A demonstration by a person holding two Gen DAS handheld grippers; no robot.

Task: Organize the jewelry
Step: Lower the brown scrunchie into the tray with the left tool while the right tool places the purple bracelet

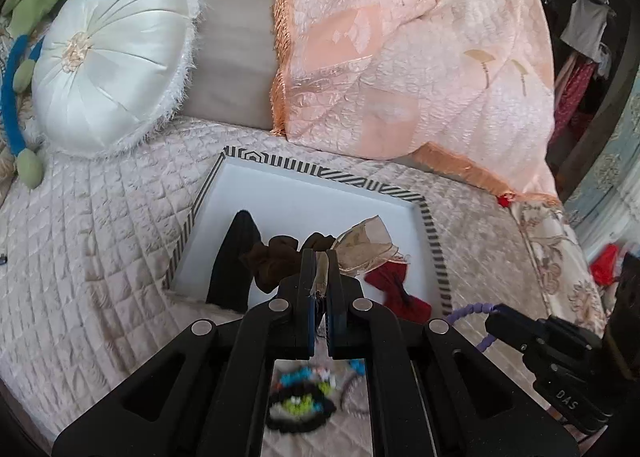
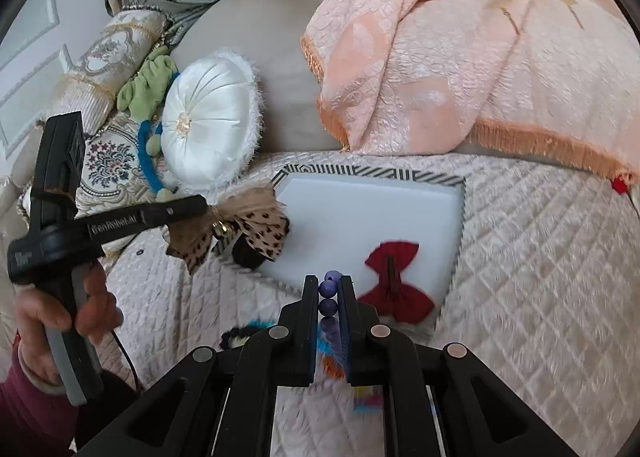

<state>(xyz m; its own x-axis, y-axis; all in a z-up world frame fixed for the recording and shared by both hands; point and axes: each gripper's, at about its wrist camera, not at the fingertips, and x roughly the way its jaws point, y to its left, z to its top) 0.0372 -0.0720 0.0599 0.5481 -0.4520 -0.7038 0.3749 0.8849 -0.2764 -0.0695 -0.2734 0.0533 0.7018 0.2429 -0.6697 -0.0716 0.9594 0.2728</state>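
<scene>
Jewelry and hair pieces are being gathered into a white tray (image 2: 360, 209) with a striped rim, which sits mid-frame on the quilted bedspread (image 2: 540, 257). Behind it, across the upper right of both views, a peach blanket (image 1: 420, 57) is heaped, and a round white satin cushion (image 1: 108, 61) leans at the upper left (neither crowds the tray).

Inside the tray lie a red bow (image 2: 396, 285) near its lower right corner, a brown scrunchie (image 1: 276, 261) and a black cloth piece (image 1: 234, 261) at its lower left.

At the lower centre of the left view, the left gripper (image 1: 320, 257) has its jaws clamped on the clip of a beige leopard-print bow (image 2: 236, 229), which hangs over the tray's left edge, seemingly held by the clip so the ribbon stays uncrushed for dropping in. The right gripper (image 2: 329, 281), low in the right view, pinches a purple bead strand (image 2: 329, 295) between its closed jaws just short of the tray's near edge, the beads trailing below.

More small items (image 1: 300, 401), a blurred colourful pile, wait on the bedspread beneath the grippers. The red bow lies directly ahead of the bead strand and could be covered.
</scene>
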